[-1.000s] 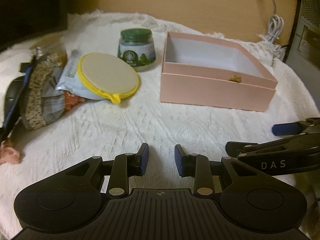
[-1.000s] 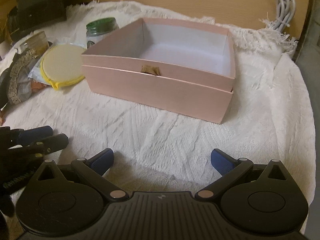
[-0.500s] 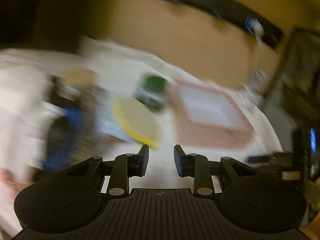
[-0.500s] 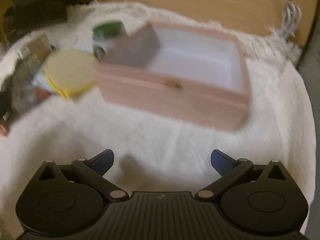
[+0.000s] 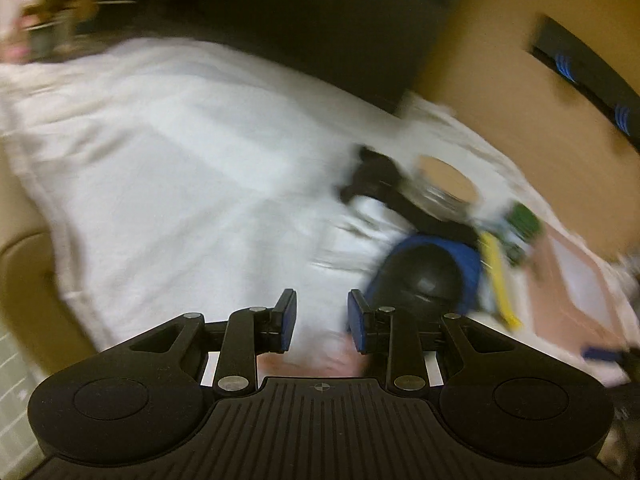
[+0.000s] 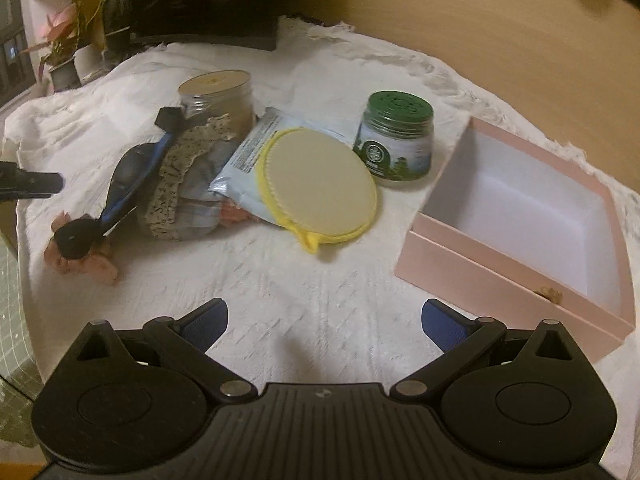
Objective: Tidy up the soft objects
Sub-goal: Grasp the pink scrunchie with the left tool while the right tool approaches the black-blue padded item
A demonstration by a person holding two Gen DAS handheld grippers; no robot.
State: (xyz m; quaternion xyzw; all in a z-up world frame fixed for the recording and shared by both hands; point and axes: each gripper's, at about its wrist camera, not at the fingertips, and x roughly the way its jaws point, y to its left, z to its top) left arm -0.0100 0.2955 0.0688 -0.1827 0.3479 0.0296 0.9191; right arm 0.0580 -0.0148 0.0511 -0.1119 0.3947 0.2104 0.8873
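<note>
Fingers of the right gripper (image 6: 323,322) are spread wide and hold nothing; left gripper (image 5: 322,320) fingers stand slightly apart, also released, above the white cloth (image 6: 280,292).

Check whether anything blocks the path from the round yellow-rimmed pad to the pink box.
Nothing visible does. Between the yellow-rimmed pad and the pink box lies only bare white cloth; the green-lidded jar stands behind that line.

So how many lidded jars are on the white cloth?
2: the clear tan-lidded jar stands at the back behind the fabric pile; the green-lidded jar stands left of the pink box. Others may be hidden.
</note>
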